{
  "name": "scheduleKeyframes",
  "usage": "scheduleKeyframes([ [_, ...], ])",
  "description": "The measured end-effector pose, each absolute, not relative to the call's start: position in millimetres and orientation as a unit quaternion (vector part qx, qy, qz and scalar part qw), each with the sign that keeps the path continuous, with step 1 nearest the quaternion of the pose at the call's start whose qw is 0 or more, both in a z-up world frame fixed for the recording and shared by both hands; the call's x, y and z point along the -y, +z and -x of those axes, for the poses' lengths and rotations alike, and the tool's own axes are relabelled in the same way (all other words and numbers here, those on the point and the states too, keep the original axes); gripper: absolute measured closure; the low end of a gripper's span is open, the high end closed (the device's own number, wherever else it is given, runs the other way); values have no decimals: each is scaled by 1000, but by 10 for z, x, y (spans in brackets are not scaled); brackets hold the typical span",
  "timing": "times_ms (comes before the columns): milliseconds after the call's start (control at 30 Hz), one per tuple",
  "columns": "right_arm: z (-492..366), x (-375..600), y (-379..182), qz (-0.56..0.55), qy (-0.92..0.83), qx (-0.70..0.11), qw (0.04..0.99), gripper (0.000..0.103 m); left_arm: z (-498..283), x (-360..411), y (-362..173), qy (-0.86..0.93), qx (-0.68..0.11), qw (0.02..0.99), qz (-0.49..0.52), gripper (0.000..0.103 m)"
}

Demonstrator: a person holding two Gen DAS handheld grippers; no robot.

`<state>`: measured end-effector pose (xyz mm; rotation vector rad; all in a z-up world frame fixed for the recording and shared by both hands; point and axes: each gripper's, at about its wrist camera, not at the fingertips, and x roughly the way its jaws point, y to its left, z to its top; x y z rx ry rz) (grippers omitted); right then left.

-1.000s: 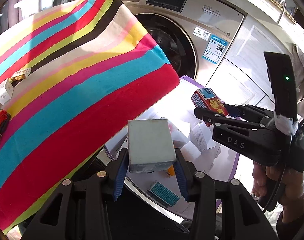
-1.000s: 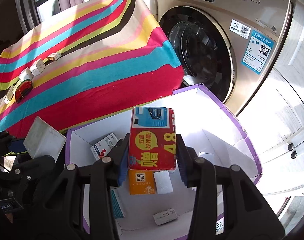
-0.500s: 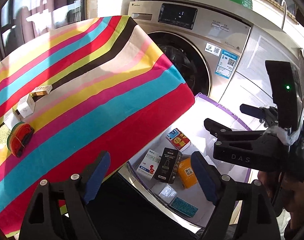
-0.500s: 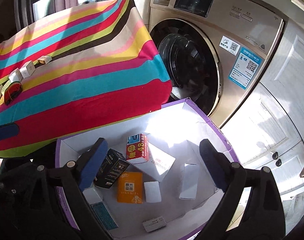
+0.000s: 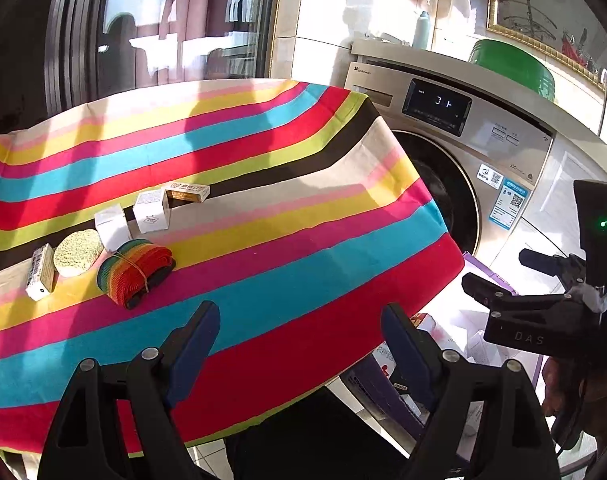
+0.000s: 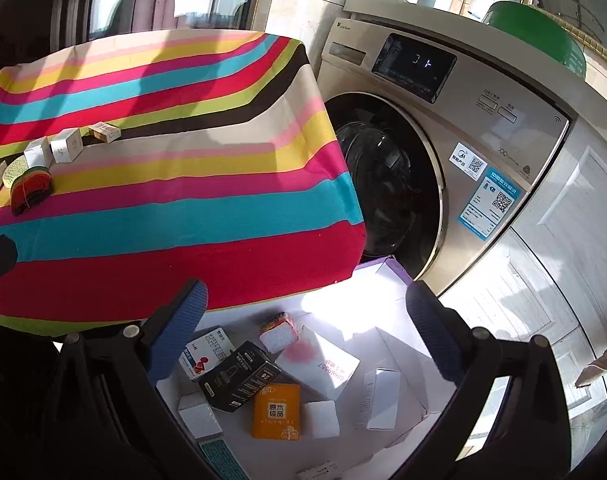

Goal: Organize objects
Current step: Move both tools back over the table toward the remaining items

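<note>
My left gripper [image 5: 299, 308] hangs open and empty over the near part of the striped tablecloth [image 5: 263, 240]. Farther left on the cloth lie a rainbow cloth roll [image 5: 135, 270], a round sponge [image 5: 78, 252], two white boxes [image 5: 111, 227] and an orange-and-white box [image 5: 187, 192]. My right gripper [image 6: 306, 292] is above the purple-edged white carton [image 6: 395, 268] on the floor; its jaws are opening with nothing between them. In the carton lie a red box [image 6: 279, 330], a black box [image 6: 241, 376], an orange box [image 6: 276, 410] and several white boxes.
A front-loading washing machine [image 6: 443, 140] stands right behind the carton, with a green basin [image 6: 539, 36] on top. White cabinet doors [image 6: 563, 260] are at the right. The table edge overhangs the carton's left side. A dark window frame is behind the table.
Both grippers opened and let go: the pale box left the left jaws, and the red box dropped into the carton. Both hands rose; the left one swung over the table.
</note>
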<state>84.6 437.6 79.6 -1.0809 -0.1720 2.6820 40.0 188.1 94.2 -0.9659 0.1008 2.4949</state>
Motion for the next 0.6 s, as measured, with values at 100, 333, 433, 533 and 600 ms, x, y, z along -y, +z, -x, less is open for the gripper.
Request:
scheduleKeyframes([
  [100,-800,-4326,764,382,922,5,66,3,-326,-1673,805,904,-31,204,375,19],
  [333,-669,-4136,616,410,912,-7,30,3,-138,-941,564,908,16,105,405,20],
  [433,-611,-4051,556,420,907,-3,20,3,-48,-606,515,907,55,70,412,23],
  [533,-544,-3962,527,427,904,-5,4,3,36,-333,506,907,79,46,410,29],
  [600,-482,-3899,511,430,903,-4,-6,3,117,-224,497,909,78,31,409,33],
])
